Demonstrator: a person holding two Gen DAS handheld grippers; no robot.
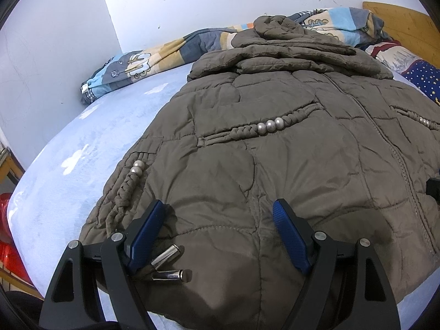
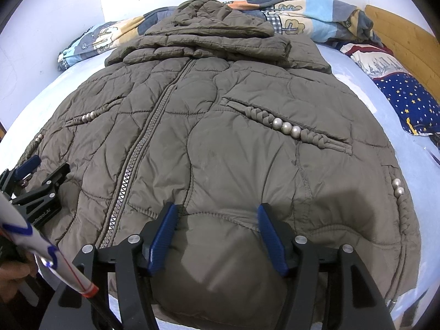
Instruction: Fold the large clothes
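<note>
A quilted olive-brown coat (image 1: 275,148) lies front up on the bed, zipped, with its hood (image 2: 209,16) and folded sleeves at the far end. My left gripper (image 1: 218,210) stands open at the near hem, left of the zip, both blue fingertips (image 1: 158,214) resting on the padding. Two metal drawstring ends (image 1: 170,266) lie by its left finger. My right gripper (image 2: 216,209) is open at the hem right of the zip (image 2: 137,159), and a bulge of coat (image 2: 217,242) fills the gap between its jaws. The left gripper (image 2: 44,170) also shows at the right wrist view's left edge.
The bed's light blue sheet (image 1: 82,159) lies bare left of the coat. A patterned blanket (image 2: 316,19) runs along the white wall. A starry blue pillow (image 2: 407,101) and a wooden headboard (image 2: 407,41) are at the right. A hand (image 2: 11,277) and a white cord (image 2: 49,250) are at lower left.
</note>
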